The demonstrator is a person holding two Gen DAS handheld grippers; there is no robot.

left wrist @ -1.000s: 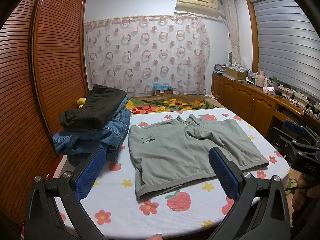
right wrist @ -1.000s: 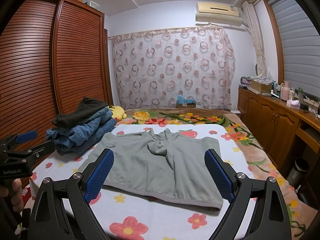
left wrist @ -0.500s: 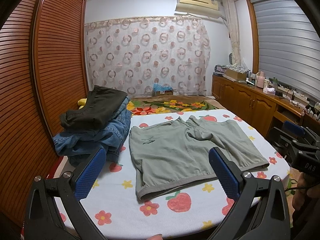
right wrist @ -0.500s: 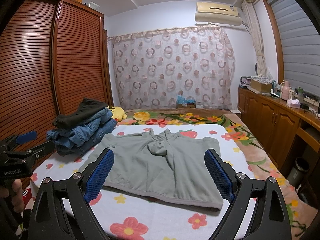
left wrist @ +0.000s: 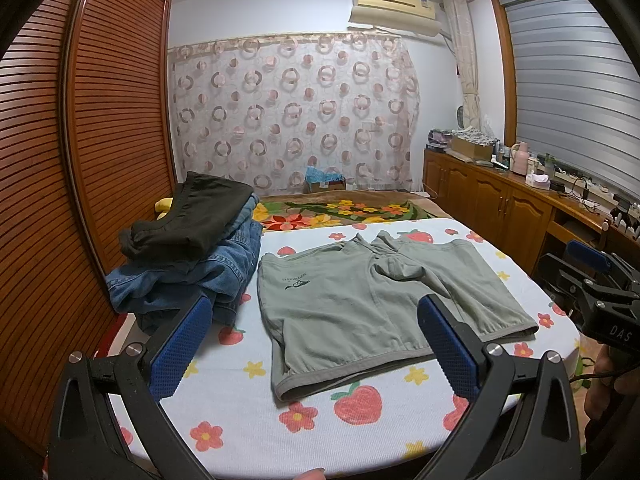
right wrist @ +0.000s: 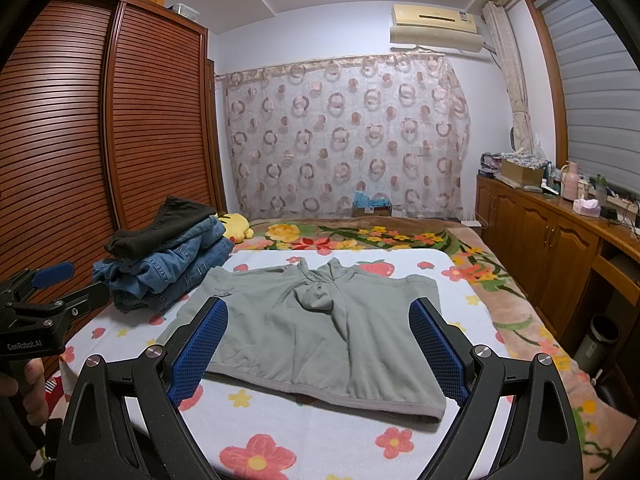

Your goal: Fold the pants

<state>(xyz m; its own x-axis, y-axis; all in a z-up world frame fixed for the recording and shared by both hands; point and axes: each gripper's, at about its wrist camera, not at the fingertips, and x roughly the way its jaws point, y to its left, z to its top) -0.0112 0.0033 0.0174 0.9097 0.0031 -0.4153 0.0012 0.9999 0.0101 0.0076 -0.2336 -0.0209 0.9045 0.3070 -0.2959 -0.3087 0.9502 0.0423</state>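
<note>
Slatted wooden wardrobe doors (left wrist: 112, 120) along one wall. Sheer curtain (left wrist: 296, 120) with ring pattern across the far wall; air conditioner (left wrist: 394, 0) mounted above. White cloth (left wrist: 248, 412) printed with strawberries and flowers spread over the bed, a floral blanket (left wrist: 340, 210) showing beyond its far edge. Stack of folded jeans (left wrist: 192, 276) topped by a dark garment (left wrist: 192, 220) near the wardrobe, a yellow plush toy (right wrist: 236, 224) just behind. Low wooden cabinets (right wrist: 552, 248) under a shuttered window (right wrist: 600, 92), counter crowded with small items. Cardboard box (right wrist: 370, 210) by the curtain.

Left gripper (right wrist: 52, 304) reads "GenRobot.AI"; right gripper (left wrist: 600, 300) apparently "DAS".
</note>
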